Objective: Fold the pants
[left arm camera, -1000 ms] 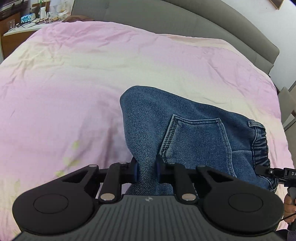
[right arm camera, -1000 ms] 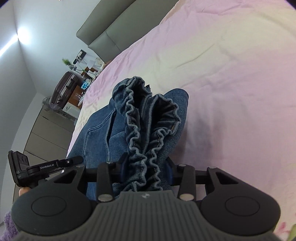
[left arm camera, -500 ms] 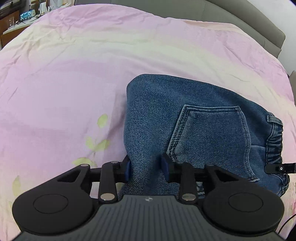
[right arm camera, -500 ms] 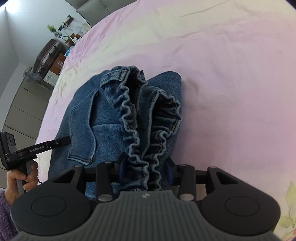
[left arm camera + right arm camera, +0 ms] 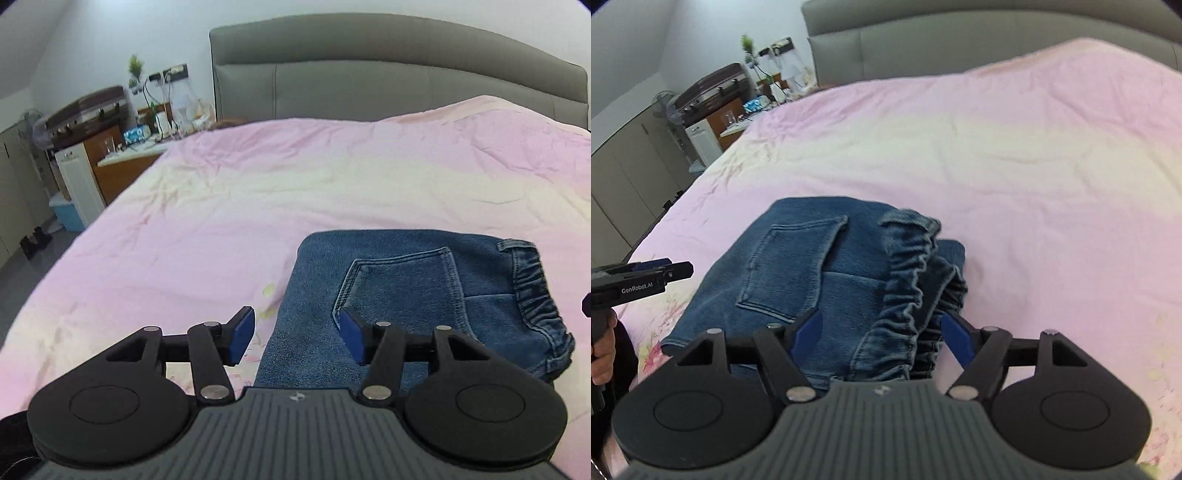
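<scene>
The blue denim pants (image 5: 417,295) lie folded in a compact stack on the pink bed cover (image 5: 258,206), back pocket up. In the right wrist view the pants (image 5: 820,273) show the gathered elastic waistband (image 5: 908,295) at their right side. My left gripper (image 5: 297,334) is open, its jaws spread over the near left edge of the pants and holding nothing. My right gripper (image 5: 881,334) is open, its jaws either side of the waistband without gripping it. The left gripper's fingers (image 5: 665,271) show at the left of the right wrist view.
A grey padded headboard (image 5: 388,77) stands at the far end of the bed. A cluttered wooden desk (image 5: 122,155), a white cabinet (image 5: 77,184) and a blue bin (image 5: 66,212) stand beside the bed at the left.
Both grippers have opened and let go of the pants, which now rest on the bed. Both have pulled back and tilted up, so the headboard and room show.
</scene>
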`<state>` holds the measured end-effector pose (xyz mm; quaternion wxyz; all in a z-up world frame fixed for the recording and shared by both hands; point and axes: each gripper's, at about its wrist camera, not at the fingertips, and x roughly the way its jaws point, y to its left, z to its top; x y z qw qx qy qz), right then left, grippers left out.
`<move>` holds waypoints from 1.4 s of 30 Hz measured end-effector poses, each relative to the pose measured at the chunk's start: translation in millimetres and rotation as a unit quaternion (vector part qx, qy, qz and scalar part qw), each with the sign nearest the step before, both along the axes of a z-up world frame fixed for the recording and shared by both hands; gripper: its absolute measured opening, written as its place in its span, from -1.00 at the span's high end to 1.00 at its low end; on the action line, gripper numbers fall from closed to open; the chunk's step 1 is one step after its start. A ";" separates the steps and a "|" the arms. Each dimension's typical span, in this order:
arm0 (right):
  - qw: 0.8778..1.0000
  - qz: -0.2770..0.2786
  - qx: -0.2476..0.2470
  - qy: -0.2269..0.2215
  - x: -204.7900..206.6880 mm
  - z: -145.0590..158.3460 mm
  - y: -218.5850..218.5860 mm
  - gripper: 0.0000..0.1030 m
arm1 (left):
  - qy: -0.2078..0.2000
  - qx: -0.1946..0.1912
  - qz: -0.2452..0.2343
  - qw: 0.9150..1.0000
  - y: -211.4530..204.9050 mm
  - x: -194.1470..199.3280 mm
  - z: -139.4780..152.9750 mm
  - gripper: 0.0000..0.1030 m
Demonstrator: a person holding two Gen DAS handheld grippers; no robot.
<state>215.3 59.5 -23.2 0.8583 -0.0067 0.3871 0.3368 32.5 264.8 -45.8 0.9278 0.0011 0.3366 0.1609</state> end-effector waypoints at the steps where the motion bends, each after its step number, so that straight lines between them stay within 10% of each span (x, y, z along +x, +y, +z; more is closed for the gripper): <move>1: 1.000 0.007 0.007 -0.020 -14.4 10.6 -6.1 -0.46 | -0.007 0.006 -0.006 1.000 -7.9 -9.7 8.7 -0.31; 13: 0.979 0.040 0.031 -0.196 -160.4 81.3 -38.2 -0.74 | -0.077 0.021 -0.058 0.995 -94.3 -90.4 52.4 -0.69; 42: 0.993 -0.009 -0.001 -0.117 -197.1 -3.4 -56.3 -0.84 | 0.004 -0.074 0.022 0.997 -107.1 -111.7 -26.3 -0.72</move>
